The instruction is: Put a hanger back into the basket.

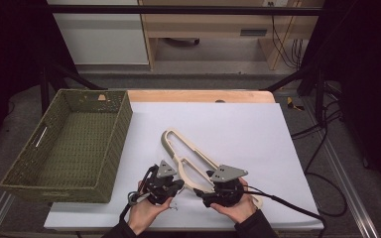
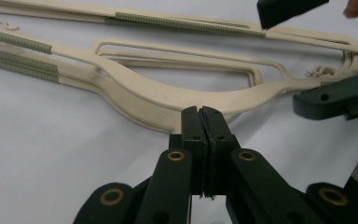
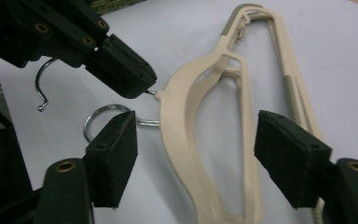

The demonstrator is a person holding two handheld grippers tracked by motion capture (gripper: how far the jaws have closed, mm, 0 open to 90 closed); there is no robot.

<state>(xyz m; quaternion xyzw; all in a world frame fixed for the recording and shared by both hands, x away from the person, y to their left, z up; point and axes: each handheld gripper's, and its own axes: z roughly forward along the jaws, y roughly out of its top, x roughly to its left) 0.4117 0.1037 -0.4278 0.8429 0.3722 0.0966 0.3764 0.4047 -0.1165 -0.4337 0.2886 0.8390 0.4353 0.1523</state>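
On the left side of the table (image 1: pixel 203 95) stands a green woven basket (image 1: pixel 113 148), and nothing lies inside it. The cream hangers (image 1: pixel 191 161) lie stacked on the white sheet (image 1: pixel 238 129) between the two tools, their long axis running from the near right toward the far left; how many are stacked is hard to make out. The left gripper (image 1: pixel 178 184) is pressed together on a hanger's metal hook (image 3: pixel 151 93), while the right gripper (image 3: pixel 196 156) stands spread around the hanger bodies, not touching them.

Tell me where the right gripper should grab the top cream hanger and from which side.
Probably the thick curved shoulder of the top cream hanger, coming straight down from above. The hangers lie flat and stacked on the white sheet, and that shoulder already sits between the open jaws of the right gripper, clear of the left gripper shut at the wire hook.
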